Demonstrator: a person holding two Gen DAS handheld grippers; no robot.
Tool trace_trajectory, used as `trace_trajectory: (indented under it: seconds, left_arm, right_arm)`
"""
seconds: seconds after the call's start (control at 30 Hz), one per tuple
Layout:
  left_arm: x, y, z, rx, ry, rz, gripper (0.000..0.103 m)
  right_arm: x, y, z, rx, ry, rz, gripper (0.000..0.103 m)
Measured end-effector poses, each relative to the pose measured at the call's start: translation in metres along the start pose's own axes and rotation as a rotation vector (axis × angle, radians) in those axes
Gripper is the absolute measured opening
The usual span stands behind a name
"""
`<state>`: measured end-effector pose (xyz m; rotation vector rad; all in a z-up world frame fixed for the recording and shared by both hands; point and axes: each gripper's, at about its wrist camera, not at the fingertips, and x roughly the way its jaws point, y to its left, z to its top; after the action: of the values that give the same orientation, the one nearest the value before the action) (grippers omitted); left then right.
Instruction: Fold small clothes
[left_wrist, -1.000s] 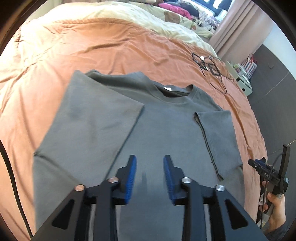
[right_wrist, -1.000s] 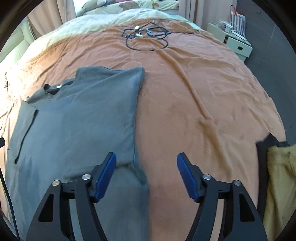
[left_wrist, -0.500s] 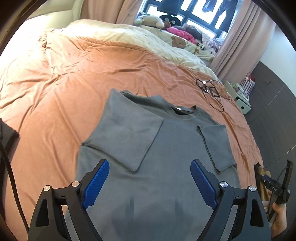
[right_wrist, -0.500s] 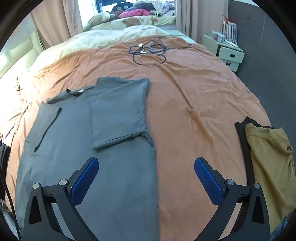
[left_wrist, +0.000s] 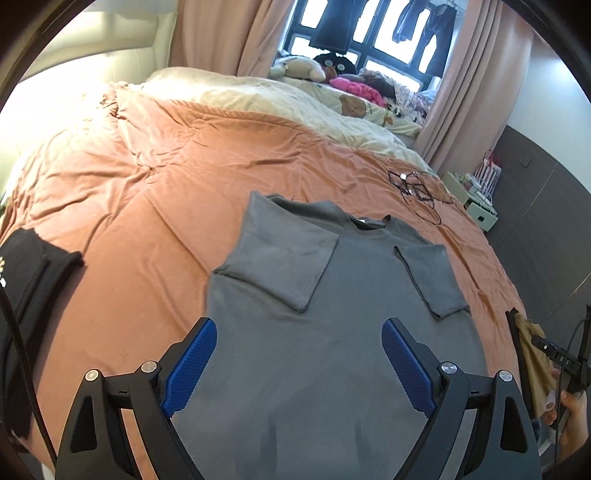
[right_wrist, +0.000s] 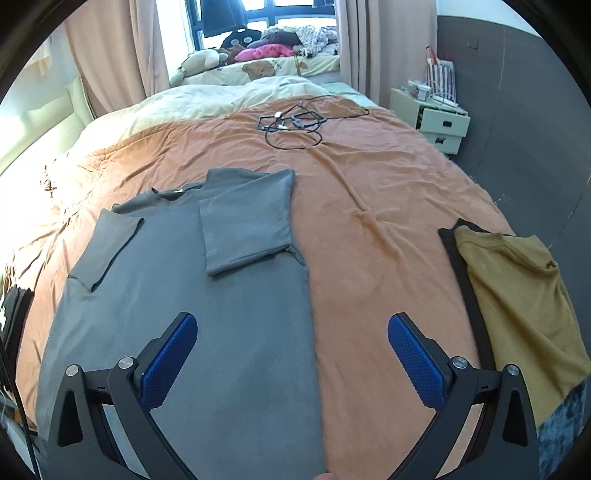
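Note:
A grey T-shirt (left_wrist: 343, 332) (right_wrist: 207, 317) lies flat on the orange bedspread (left_wrist: 155, 206) (right_wrist: 369, 236), collar away from me. Both sleeves are folded inward onto its body: one sleeve (left_wrist: 284, 258) on the left, the other sleeve (right_wrist: 247, 218) on the right. My left gripper (left_wrist: 299, 354) hovers open above the shirt's lower body, nothing between its blue pads (left_wrist: 192, 365). My right gripper (right_wrist: 291, 354) is open too, held over the shirt's right edge and the bare spread, holding nothing.
A mustard garment (right_wrist: 517, 295) on a black one lies at the bed's right side. A black garment (left_wrist: 26, 295) sits at the left edge. Tangled black cables (right_wrist: 295, 125) lie further up the bed. A bedside cabinet (right_wrist: 436, 118) stands right. A hand (left_wrist: 569, 410) shows low right.
Both grippers opened wide and drew back and upward from the shirt, so more of the bed shows. The shirt stays folded as it lay.

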<state>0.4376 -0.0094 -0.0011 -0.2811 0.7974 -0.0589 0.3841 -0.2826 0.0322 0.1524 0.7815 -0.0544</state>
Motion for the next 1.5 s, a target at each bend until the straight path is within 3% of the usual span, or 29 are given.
trace_trajectory:
  seconds: [0.47, 0.8, 1.03, 1.13, 1.3, 1.5]
  left_arm:
    - [-0.097, 0.044, -0.065, -0.087, -0.122, -0.03, 0.092]
    - [-0.141, 0.063, -0.122, -0.001, -0.075, -0.084, 0.092]
    - [-0.156, 0.092, -0.154, 0.009, -0.038, -0.074, 0.092]
    - [-0.163, 0.102, -0.166, 0.022, -0.034, -0.04, 0.088]
    - [-0.17, 0.112, -0.191, 0.019, -0.01, -0.056, 0.074]
    - [-0.18, 0.121, -0.223, 0.006, -0.004, -0.082, 0.071]
  right_arm:
    - [-0.09, 0.0, -0.083, -0.03, -0.114, 0.0, 0.103]
    - [-0.127, -0.006, -0.142, -0.039, -0.134, 0.066, 0.103]
    - [-0.144, -0.021, -0.175, -0.029, -0.134, 0.088, 0.103]
    - [-0.151, -0.028, -0.186, -0.012, -0.13, 0.094, 0.103]
    - [-0.168, -0.036, -0.21, 0.016, -0.133, 0.116, 0.103]
    - [-0.176, -0.048, -0.24, 0.056, -0.127, 0.152, 0.103]
